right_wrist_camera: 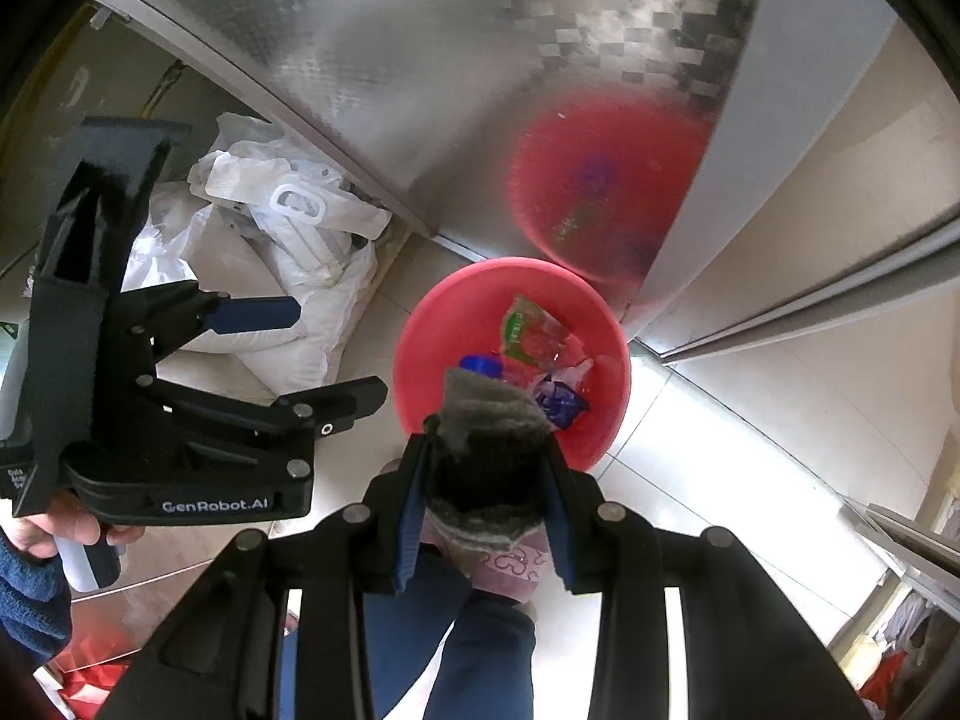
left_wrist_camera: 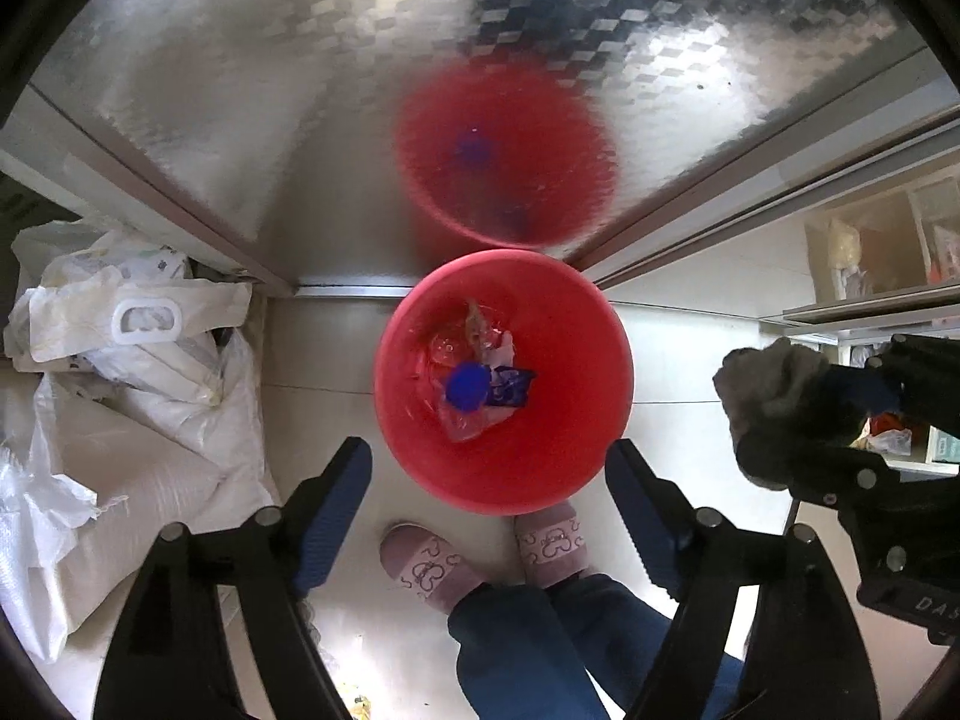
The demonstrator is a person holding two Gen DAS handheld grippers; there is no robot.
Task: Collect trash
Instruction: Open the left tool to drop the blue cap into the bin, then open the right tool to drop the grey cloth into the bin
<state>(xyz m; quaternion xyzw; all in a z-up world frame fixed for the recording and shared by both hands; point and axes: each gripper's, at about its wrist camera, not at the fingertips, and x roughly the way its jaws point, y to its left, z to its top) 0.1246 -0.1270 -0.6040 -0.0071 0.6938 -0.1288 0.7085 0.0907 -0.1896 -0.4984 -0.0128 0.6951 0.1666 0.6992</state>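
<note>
A red bin [left_wrist_camera: 540, 468] stands on the floor against a steel cabinet; it also shows in the right wrist view [right_wrist_camera: 432, 324]. Inside lie a blue cap [left_wrist_camera: 467, 386], a purple wrapper [left_wrist_camera: 510, 387], clear plastic and a green wrapper [right_wrist_camera: 519, 327]. My left gripper [left_wrist_camera: 486, 504] is open and empty, above the bin's near rim; it shows from the side in the right wrist view [right_wrist_camera: 336, 354]. My right gripper [right_wrist_camera: 489, 474] is shut on a grey wad of cloth [right_wrist_camera: 486, 414], held above the bin's near edge; the wad shows at the right in the left wrist view [left_wrist_camera: 774, 396].
White sacks and plastic bags [left_wrist_camera: 138, 372] are piled left of the bin. The steel cabinet [left_wrist_camera: 300, 120] rises behind and mirrors the bin. The person's pink slippers [left_wrist_camera: 429, 570] stand just in front of the bin. Shelves [left_wrist_camera: 870, 264] are at the right.
</note>
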